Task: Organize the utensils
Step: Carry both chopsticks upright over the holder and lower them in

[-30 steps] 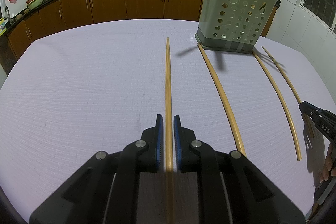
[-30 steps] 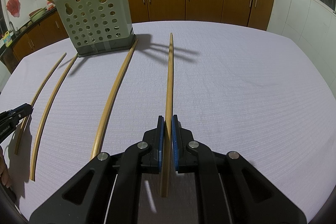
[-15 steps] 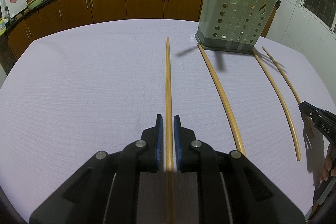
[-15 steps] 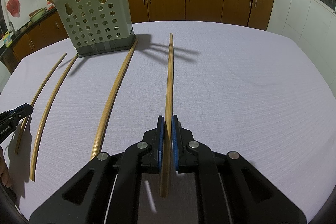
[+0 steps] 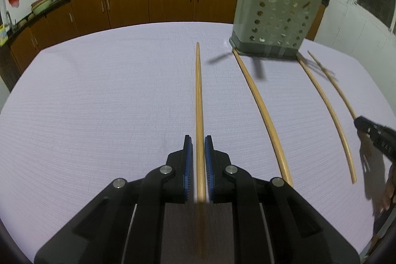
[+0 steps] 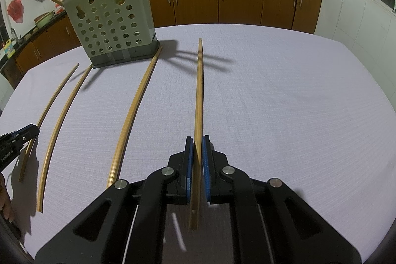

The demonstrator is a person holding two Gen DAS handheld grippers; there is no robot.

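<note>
Each hand has a chopstick clamped and neither is in the holder yet, so the step in hand looks like the pick-up before the carry. The left gripper has its fingers clenched on the leftmost chopstick, which runs straight ahead over the lilac-covered bench. The right gripper is clenched on the rightmost chopstick, whose near end juts back past the pads. Two more chopsticks lie loose on the cloth between the grippers, their far tips close to the base of the perforated green holder, where several sticks already stand. Next, I'd judge, each held stick must be lifted, tipped upright and dropped in from above.
</note>
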